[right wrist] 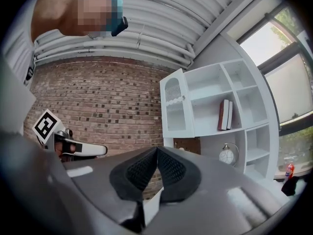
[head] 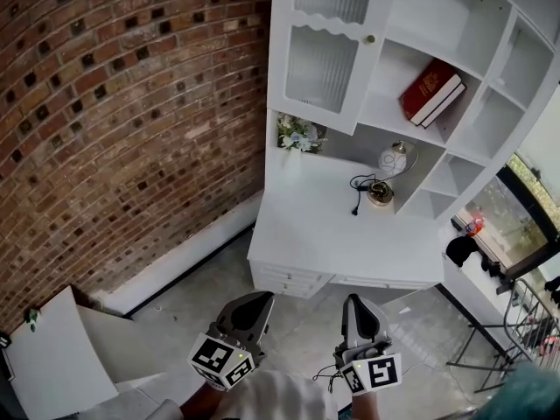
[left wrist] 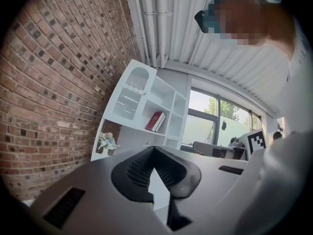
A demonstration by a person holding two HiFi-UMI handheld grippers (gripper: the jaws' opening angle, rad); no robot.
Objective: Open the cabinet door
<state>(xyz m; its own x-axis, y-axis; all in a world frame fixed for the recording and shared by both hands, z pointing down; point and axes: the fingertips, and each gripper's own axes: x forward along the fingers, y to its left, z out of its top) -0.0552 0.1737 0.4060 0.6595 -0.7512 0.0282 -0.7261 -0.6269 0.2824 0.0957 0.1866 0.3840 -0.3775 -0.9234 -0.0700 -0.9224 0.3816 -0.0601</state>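
Observation:
The white cabinet door [head: 322, 55] has ribbed glass panes and a small gold knob [head: 370, 38]. It fills the upper left of a white shelf-and-desk unit [head: 341, 230] and looks closed. Both grippers are low in the head view, well short of the desk and pointing toward it. My left gripper [head: 260, 298] and my right gripper [head: 354, 301] are both shut, with nothing between the jaws. In the left gripper view the door [left wrist: 131, 94] is far ahead of the shut left gripper [left wrist: 154, 149]. The right gripper view shows the door [right wrist: 176, 109] beyond the shut right gripper [right wrist: 157, 150].
A brick wall [head: 105, 103] runs along the left. On the shelves are a red book [head: 431, 90], a round lamp [head: 394, 158] and flowers [head: 297, 134]. Drawers [head: 289, 280] sit under the desk. A white panel [head: 52, 357] lies lower left, and a metal rail [head: 525, 322] stands right.

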